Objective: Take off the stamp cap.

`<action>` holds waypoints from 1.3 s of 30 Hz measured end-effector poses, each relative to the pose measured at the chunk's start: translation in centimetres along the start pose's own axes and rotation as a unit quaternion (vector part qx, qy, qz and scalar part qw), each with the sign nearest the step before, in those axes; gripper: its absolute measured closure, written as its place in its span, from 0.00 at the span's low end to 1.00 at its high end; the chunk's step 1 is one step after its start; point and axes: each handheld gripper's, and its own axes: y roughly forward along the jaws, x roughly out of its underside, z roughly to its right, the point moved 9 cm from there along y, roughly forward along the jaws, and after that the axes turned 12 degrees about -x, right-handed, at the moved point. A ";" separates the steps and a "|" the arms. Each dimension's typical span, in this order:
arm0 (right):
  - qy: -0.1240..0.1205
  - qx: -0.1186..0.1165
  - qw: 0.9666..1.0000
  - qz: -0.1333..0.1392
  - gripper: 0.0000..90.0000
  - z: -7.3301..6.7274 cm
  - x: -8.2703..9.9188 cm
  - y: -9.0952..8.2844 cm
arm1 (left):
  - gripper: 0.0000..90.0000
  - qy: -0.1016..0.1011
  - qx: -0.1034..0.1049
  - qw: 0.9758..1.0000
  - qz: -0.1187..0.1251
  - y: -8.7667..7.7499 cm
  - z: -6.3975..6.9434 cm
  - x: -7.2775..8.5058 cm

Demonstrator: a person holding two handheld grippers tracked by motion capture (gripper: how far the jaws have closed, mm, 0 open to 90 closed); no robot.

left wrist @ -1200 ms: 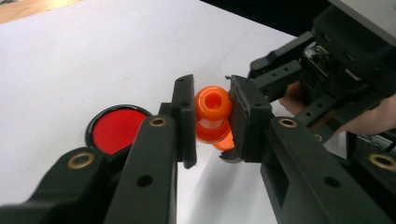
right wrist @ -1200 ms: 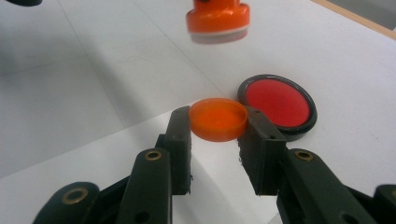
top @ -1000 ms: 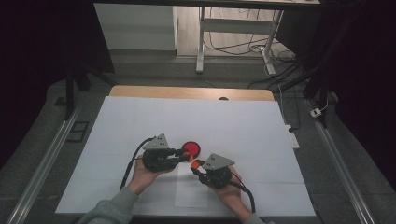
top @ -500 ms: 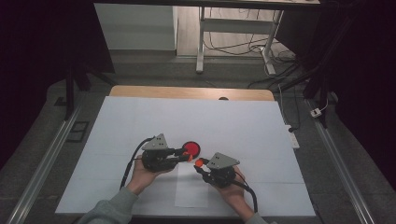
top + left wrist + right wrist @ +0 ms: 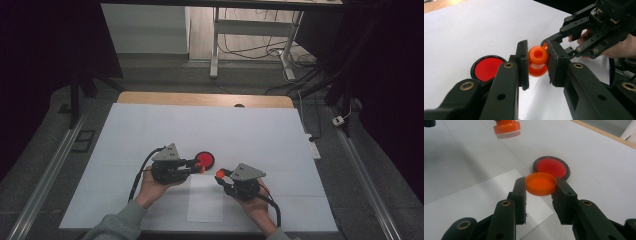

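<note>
From the high view I see my left hand-held gripper (image 5: 200, 166) beside a red pad (image 5: 204, 159) on the tabletop (image 5: 280, 135), the right hand-held gripper (image 5: 221, 175) nearby. The left gripper view shows jaws clamped on an orange stamp (image 5: 538, 61), its base hidden. The right gripper view shows jaws pinching an orange cap (image 5: 540, 183).

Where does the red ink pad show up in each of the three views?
High view: red ink pad at table centre, just beyond the left tool.
Left gripper view: lower left, left of the orange stamp.
Right gripper view: centre right, behind the orange cap.
Shared landmark: the white paper sheet.
</note>
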 end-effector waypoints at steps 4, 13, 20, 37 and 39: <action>0.006 0.004 1.000 0.003 0.71 0.3 0.4 -0.6 | 0.80 0.000 -0.001 1.000 -0.002 0.0 -0.1 0.0; 0.018 0.014 1.000 0.007 0.71 0.5 1.7 -2.8 | 0.80 -0.001 -0.002 1.000 -0.003 -0.2 -0.1 0.1; 0.034 0.037 0.999 0.015 0.71 1.0 2.8 -5.5 | 0.80 -0.002 -0.002 1.000 -0.002 -0.1 -0.1 0.1; 0.051 0.062 0.997 0.020 0.71 2.9 4.3 -8.4 | 0.80 -0.001 -0.004 1.000 -0.004 0.0 -0.2 0.1; 0.049 0.063 0.997 0.018 0.71 2.8 4.3 -8.3 | 0.80 -0.002 -0.004 1.000 -0.004 0.0 -0.2 0.1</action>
